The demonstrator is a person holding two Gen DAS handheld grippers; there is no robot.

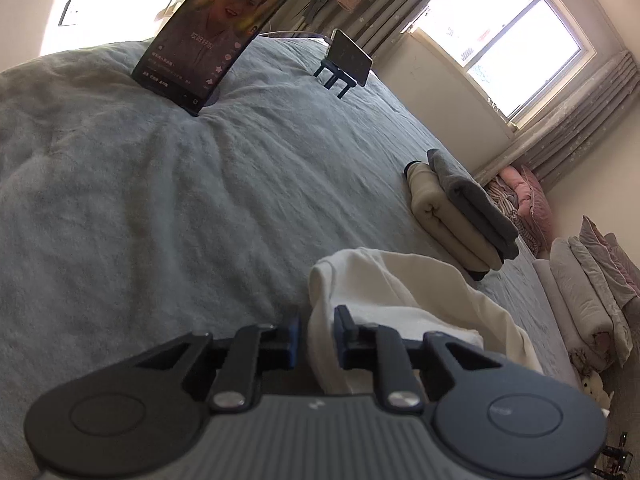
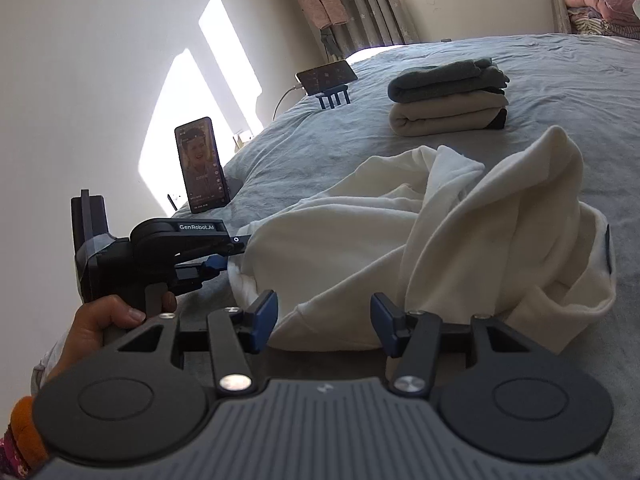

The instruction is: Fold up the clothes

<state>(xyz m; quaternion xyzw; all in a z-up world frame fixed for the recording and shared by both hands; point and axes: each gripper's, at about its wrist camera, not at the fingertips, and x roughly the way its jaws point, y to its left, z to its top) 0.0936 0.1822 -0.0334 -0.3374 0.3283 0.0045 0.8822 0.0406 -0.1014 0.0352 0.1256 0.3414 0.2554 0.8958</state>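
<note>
A white fleece garment (image 2: 400,240) lies crumpled on the grey-blue bed (image 2: 540,92). My left gripper (image 1: 317,334) is shut on an edge of the garment (image 1: 400,292). In the right wrist view that gripper (image 2: 224,258) pinches the garment's left edge, held by a hand. My right gripper (image 2: 324,320) is open, its blue pads on either side of the garment's near hem, just in front of the cloth.
A stack of folded clothes, grey on beige (image 2: 448,96) (image 1: 464,212), sits farther back on the bed. A phone showing a video (image 1: 208,36) (image 2: 202,164) and a second phone on a blue stand (image 1: 344,60) (image 2: 326,76) stand on the bed. Bedding piles lie beside the window.
</note>
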